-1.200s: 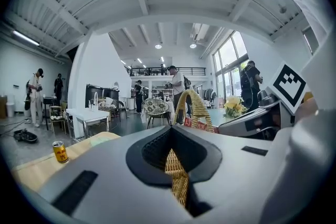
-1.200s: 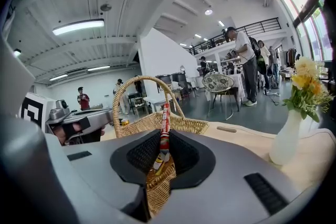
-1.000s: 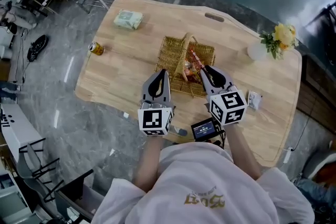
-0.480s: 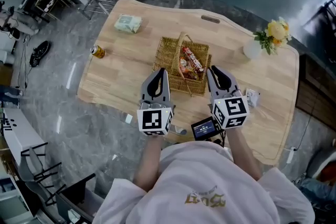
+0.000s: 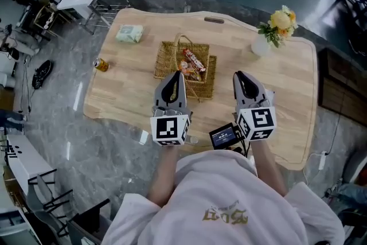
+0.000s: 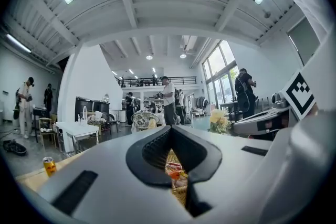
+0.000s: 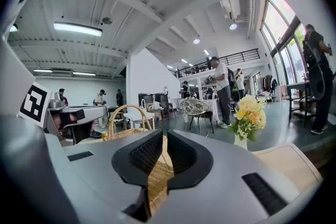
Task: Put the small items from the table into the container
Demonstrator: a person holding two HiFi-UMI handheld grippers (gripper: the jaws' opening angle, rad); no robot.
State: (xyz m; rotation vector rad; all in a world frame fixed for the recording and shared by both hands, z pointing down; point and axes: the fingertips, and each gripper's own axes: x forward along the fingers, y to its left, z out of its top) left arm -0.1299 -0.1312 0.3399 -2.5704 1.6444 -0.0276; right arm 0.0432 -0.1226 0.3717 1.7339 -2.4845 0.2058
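Both grippers empty above the near half of the table; snacks lie in the basket.
The left gripper [image 5: 176, 78] is held just off the near side of the wicker basket [image 5: 163, 66], its jaws pressed together with nothing in them. The right gripper [image 5: 241, 76] is off to the basket's right, its jaws a narrow slit apart and closing, with nothing between them. The basket sits mid-table [image 5: 126, 94], a little toward the far edge, with snack packets [image 5: 192, 61] inside. A can [image 5: 102, 65] is at the left edge and a green packet [image 5: 129, 34] lies by the far left corner, both well apart from the basket. A vase of yellow flowers [image 5: 269, 31] stands near the far right corner.
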